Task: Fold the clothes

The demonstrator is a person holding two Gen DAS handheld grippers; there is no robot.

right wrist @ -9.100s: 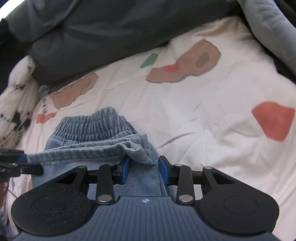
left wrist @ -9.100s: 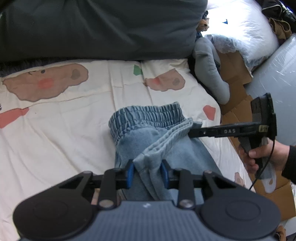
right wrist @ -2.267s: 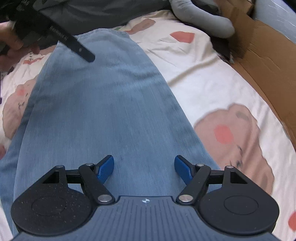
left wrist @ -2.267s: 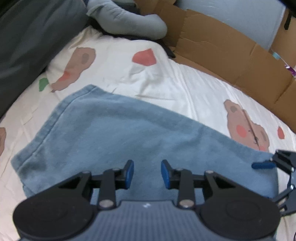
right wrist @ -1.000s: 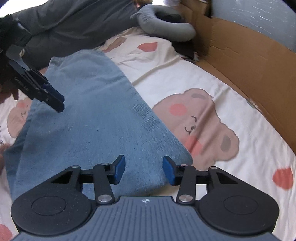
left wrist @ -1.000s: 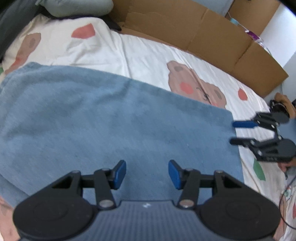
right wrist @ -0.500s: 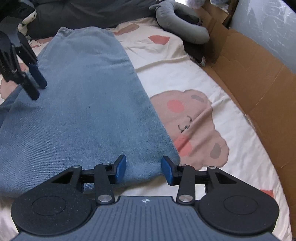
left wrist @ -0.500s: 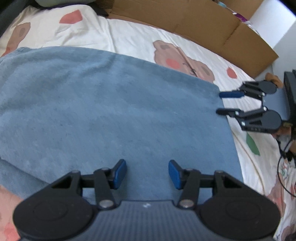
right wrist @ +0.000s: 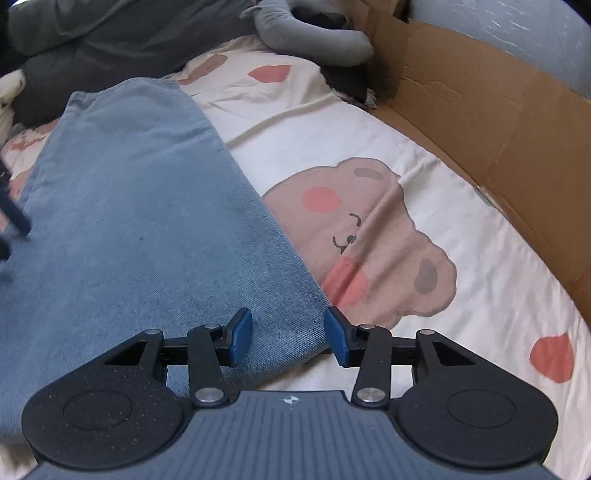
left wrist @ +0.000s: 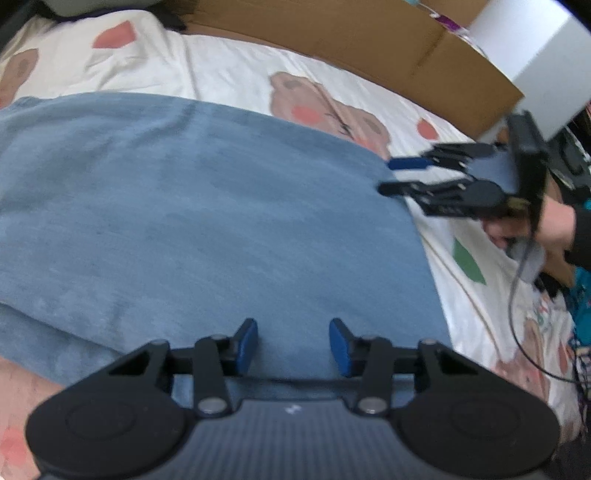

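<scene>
Blue denim trousers [left wrist: 207, 221] lie flat and folded lengthwise on the bed sheet; they also show in the right wrist view [right wrist: 147, 206]. My left gripper [left wrist: 293, 347] is open and empty, low over the near edge of the denim. My right gripper [right wrist: 288, 339] is open and empty, its fingers either side of the trousers' near right corner. In the left wrist view the right gripper [left wrist: 391, 177] hovers at the far right corner of the denim, held by a hand.
The white sheet [right wrist: 424, 177] has bear and coloured shape prints. A cardboard wall [right wrist: 498, 118] runs along the right side of the bed. A grey pillow roll [right wrist: 314, 33] and a dark duvet [right wrist: 110, 40] lie at the far end.
Both grippers have lowered toward the hem end of the trousers. The right gripper has closed in on the right corner. Both stay open and empty.
</scene>
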